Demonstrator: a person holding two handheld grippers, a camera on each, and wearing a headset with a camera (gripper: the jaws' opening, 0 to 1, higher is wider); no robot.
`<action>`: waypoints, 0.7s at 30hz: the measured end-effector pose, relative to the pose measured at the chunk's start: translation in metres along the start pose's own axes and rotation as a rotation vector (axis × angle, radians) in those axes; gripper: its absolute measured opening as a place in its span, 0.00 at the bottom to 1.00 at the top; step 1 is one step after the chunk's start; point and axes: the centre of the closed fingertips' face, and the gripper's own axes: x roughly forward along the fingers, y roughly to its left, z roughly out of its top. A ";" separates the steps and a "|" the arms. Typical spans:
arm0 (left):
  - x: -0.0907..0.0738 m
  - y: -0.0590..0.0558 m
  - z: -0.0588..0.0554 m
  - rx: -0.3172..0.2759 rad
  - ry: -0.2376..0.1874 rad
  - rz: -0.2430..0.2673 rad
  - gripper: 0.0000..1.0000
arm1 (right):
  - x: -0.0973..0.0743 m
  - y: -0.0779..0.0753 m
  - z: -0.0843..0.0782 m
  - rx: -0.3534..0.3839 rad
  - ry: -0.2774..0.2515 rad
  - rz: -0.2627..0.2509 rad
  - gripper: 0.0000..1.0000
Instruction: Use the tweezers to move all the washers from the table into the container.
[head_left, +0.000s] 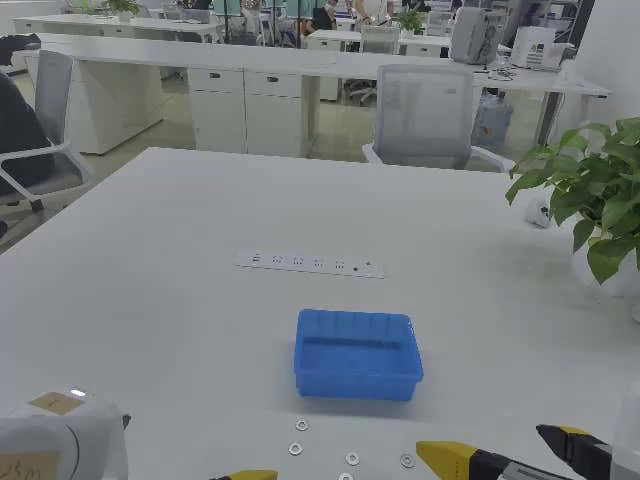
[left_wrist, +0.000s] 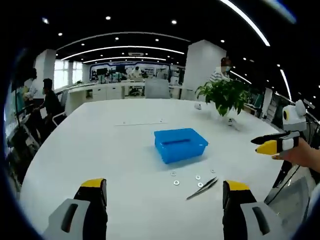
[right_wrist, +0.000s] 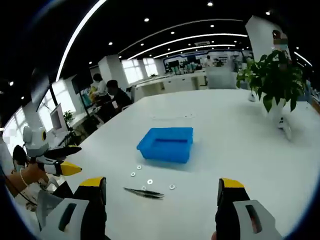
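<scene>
Left gripper (left_wrist: 163, 186) and right gripper (right_wrist: 161, 184) both have jaws spread wide, nothing held. Tweezers (right_wrist: 144, 192) lie flat on the surface (right_wrist: 240, 150) by the washers (right_wrist: 150, 181), this side of the blue container (right_wrist: 166, 144), crosswise ahead of the right jaws, slightly left.

Open-plan office. A white table (head_left: 150, 250) carries a white power strip (head_left: 310, 264). A grey mesh chair (head_left: 425, 115) stands at its far edge, and a leafy plant (head_left: 590, 190) at its right. Rows of white desks (head_left: 250, 90) lie beyond. The ceiling is dark with spotlights (left_wrist: 107, 18). Bright windows (right_wrist: 135, 70) and a white pillar (left_wrist: 202, 62) stand further back.
</scene>
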 end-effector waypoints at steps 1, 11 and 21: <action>0.001 -0.001 0.000 -0.001 -0.002 -0.004 0.96 | 0.000 0.000 0.000 -0.002 -0.002 0.000 0.92; 0.000 -0.007 -0.003 0.002 0.005 0.006 0.96 | -0.001 -0.001 -0.003 -0.011 0.016 0.015 0.91; 0.001 -0.005 -0.008 0.004 0.024 0.013 0.95 | 0.003 0.001 -0.001 -0.022 0.013 0.024 0.91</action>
